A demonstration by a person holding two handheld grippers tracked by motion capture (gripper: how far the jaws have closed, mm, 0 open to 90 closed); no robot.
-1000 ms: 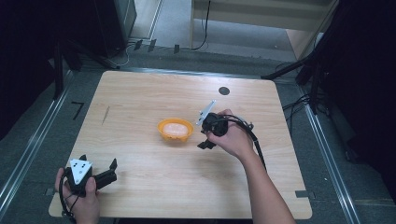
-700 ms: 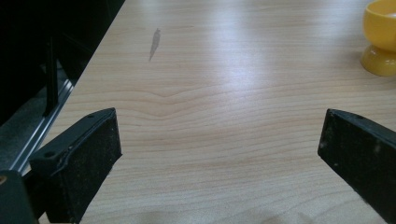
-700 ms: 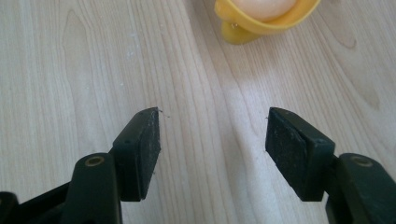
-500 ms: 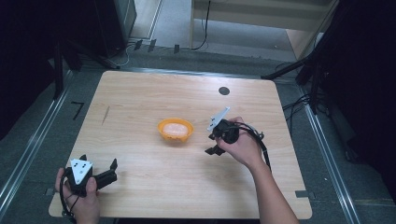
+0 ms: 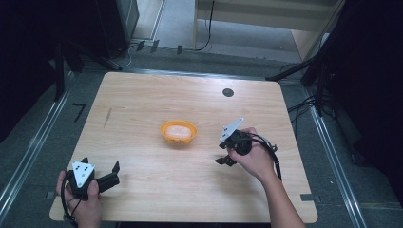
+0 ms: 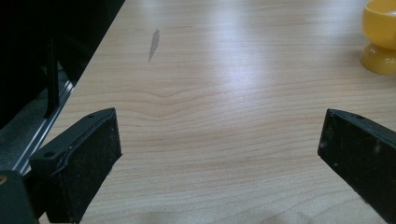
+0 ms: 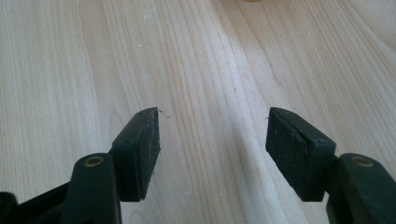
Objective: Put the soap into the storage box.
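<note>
nearby, orange bowl (image 5: pixel 178 132) between both grippers: left gripper (image 5: pixel 110 176) wide open, right gripper (image 5: pixel 222 153) half-spread, both empty.

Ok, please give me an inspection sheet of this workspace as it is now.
Surface: wooden table, one dark streak and a black round mark.
Job's things: orange bowl upright near the middle, something pale inside.
Clutter: nothing seen.
Grippers: left hand-held gripper open, at the near left corner; right hand-held gripper open, right of the bowl, apart from it.
Cables: black cable loops over the right hand.
Surroundings: grey floor, dark stands.
</note>
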